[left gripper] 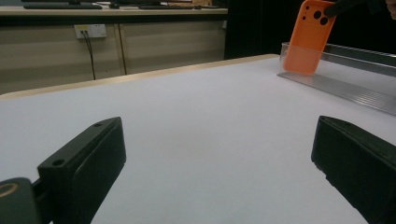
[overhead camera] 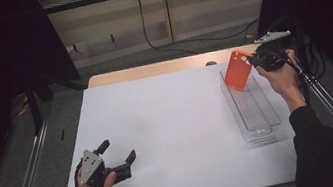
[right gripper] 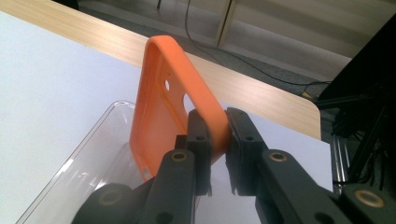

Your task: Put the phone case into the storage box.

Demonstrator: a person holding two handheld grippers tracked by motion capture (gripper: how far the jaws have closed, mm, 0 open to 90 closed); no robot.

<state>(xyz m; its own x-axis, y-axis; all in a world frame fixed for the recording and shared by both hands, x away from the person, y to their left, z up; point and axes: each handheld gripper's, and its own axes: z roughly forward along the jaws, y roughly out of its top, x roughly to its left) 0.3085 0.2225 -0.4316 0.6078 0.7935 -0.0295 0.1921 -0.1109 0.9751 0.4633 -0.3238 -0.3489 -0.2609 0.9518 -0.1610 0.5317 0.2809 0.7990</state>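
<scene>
The right gripper is closed on the edge of an orange phone case, near the camera holes. It holds the case upright, with its lower end already inside the far end of a long clear tray. The tray lies on the white table, just below this gripper and reaching back toward the person. I cannot tell if the case touches the tray floor or hangs a little above it.

The step in hand seems to be putting the case into the tray. For the next move, I think the right gripper must go down and tip the case so it lies flat between the tray walls, and only then open. The tray is narrow, so the case should stay in line with it, or a corner may catch on the wall.

The left gripper rests low on the table, well apart from the case, with its jaws wide open and nothing between them.

The right gripper view shows the grip closely: two black pads press on the thin side wall of the case, one inside and one outside. The high view does not show this detail, but it gives the whole tray and both hands. The left gripper view shows the case from the side, with its lower part behind the clear tray wall.
</scene>
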